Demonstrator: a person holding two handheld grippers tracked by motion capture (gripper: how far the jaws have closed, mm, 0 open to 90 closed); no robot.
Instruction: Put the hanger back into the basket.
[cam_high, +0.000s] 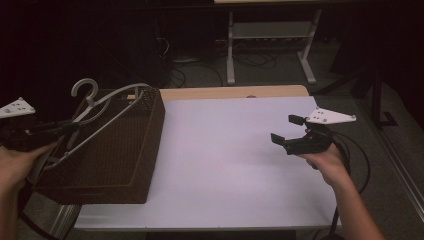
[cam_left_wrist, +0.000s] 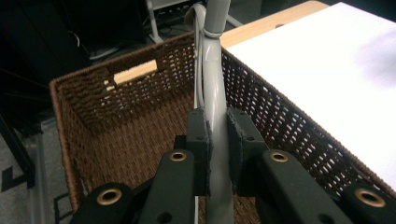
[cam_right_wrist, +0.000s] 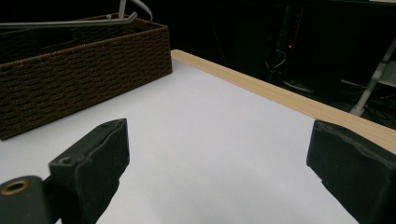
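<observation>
A grey plastic clothes hanger (cam_high: 102, 107) lies slanted over the open top of a brown wicker basket (cam_high: 115, 165) at the table's left. My left gripper (cam_high: 67, 127) is shut on the hanger's bar (cam_left_wrist: 217, 126) above the basket's inside (cam_left_wrist: 140, 135), its pads pressed on both sides. The hook (cam_high: 84, 86) sticks up past the basket's far left corner. My right gripper (cam_high: 286, 129) stands open over the white table top (cam_high: 235, 150) at the right, nothing between its jaws. In the right gripper view the basket (cam_right_wrist: 79, 70) sits far left.
A wooden strip (cam_high: 235, 92) runs along the table's far edge. Beyond it stand white desk legs (cam_high: 230, 55) and cables on a dark floor. The basket's wall has a handle slot (cam_left_wrist: 133, 74). Cables trail from the right gripper (cam_high: 350, 150).
</observation>
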